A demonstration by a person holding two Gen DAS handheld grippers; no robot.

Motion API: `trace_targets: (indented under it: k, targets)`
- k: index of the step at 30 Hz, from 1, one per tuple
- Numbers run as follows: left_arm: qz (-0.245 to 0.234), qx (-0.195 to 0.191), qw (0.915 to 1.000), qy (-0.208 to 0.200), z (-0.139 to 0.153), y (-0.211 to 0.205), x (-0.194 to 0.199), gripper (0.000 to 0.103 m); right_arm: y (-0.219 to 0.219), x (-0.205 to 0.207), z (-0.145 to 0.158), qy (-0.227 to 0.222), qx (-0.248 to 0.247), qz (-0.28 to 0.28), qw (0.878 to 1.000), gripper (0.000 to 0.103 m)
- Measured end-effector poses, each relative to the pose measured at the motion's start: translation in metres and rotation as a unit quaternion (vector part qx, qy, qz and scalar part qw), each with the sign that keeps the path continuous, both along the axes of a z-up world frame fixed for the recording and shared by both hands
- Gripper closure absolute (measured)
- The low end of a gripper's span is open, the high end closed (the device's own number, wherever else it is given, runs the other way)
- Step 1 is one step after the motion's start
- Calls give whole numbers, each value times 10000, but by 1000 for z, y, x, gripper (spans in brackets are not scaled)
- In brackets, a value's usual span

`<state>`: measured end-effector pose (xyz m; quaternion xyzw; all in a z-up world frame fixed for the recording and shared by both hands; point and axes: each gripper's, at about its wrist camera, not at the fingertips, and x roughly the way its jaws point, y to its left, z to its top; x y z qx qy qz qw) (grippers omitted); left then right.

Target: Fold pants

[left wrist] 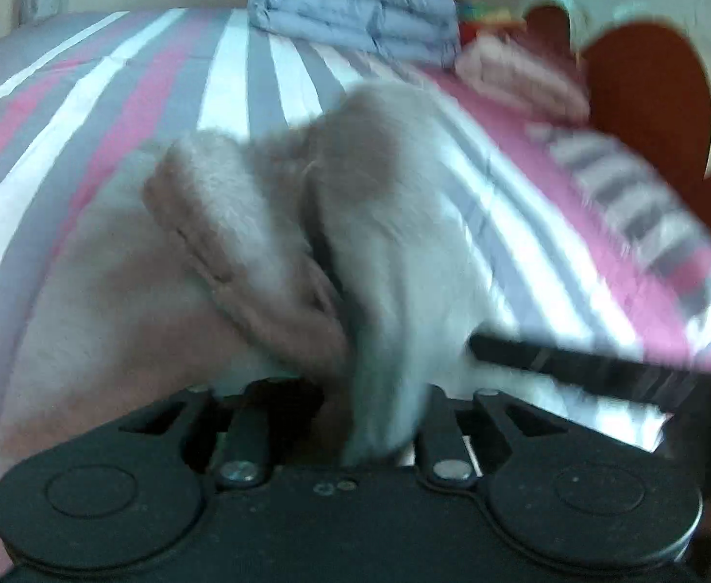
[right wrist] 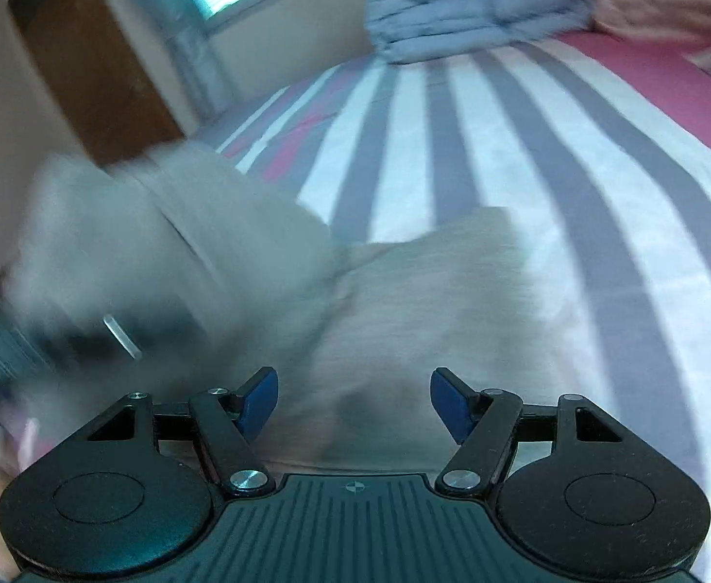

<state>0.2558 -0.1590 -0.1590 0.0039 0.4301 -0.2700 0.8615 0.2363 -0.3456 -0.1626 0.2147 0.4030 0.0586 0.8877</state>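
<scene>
Both grippers: left gripper (left wrist: 355, 418) clamped on pants (left wrist: 384, 243), right gripper (right wrist: 353, 401) apart w/ nothing held; keep edges aligned.

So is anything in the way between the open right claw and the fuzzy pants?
Nothing visible. The right gripper hangs open just above the beige pants on the striped bedspread, with only air between. The folded blue blanket sits far off.

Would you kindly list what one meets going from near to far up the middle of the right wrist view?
The right gripper, open → the beige pants → the striped bedspread → the folded blue quilt.
</scene>
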Motion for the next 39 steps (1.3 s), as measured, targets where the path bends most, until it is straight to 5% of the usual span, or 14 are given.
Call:
trace_targets:
  k: [6, 8, 15, 23, 33, 39]
  targets:
    - [-326, 571, 9959, -628, 31, -29, -22, 60, -32, -16, 12, -93, 295, -214, 9993, 32]
    - [-335, 509, 9961, -636, 33, -23, -27, 53, -40, -18, 20, -160, 411, -317, 9985, 20]
    - [-341, 294, 9972, -601, 39, -8, -46, 32, -51, -25, 21, 101, 1502, -463, 9875, 19]
    - [-6, 138, 9987, -499, 40, 18, -47, 34, -65, -34, 7, 513, 2514, -912, 9622, 18]
    - [1335, 324, 9903, -193, 33, 68, -21, 34, -39, -26, 14, 521, 2394, -731, 9668, 6]
    - [1565, 354, 9870, -74, 26, 80, -11, 33, -32, -23, 12, 622, 2295, -876, 9674, 2]
